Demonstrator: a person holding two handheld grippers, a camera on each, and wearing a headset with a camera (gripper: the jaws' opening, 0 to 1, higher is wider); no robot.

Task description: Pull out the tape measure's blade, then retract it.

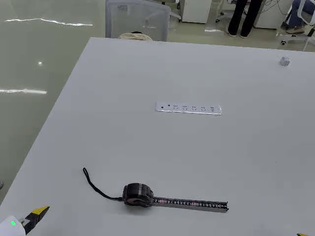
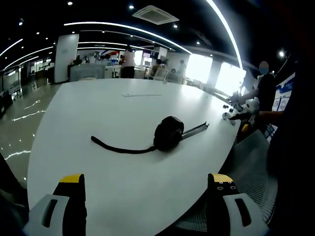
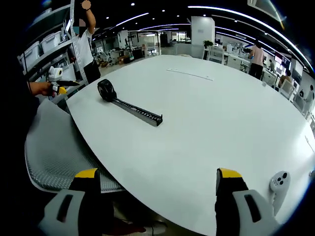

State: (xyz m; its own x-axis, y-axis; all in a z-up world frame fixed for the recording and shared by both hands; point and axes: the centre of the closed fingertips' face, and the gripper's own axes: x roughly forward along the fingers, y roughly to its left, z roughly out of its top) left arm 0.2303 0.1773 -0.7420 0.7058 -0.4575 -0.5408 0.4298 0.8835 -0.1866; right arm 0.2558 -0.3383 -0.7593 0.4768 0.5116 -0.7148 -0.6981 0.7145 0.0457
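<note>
Your left gripper (image 2: 147,180) and right gripper (image 3: 158,173) gape empty off the table's (image 1: 206,152) near edge, so a careless grab could whip the tape measure's (image 1: 138,194) blade (image 1: 192,203) back.

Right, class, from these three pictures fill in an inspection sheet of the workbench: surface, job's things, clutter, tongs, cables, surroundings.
Surface: white table top, flat, mostly bare.
Job's things: black tape measure near the front edge, dark blade partly out, black wrist strap trailing.
Clutter: white power strip mid-table; small grey object far right; white controller by the edge.
Grippers: left tongs and right tongs open, clear of the tape.
Cables: nothing seen.
Surroundings: grey mesh chair, glossy floor, people standing.
</note>
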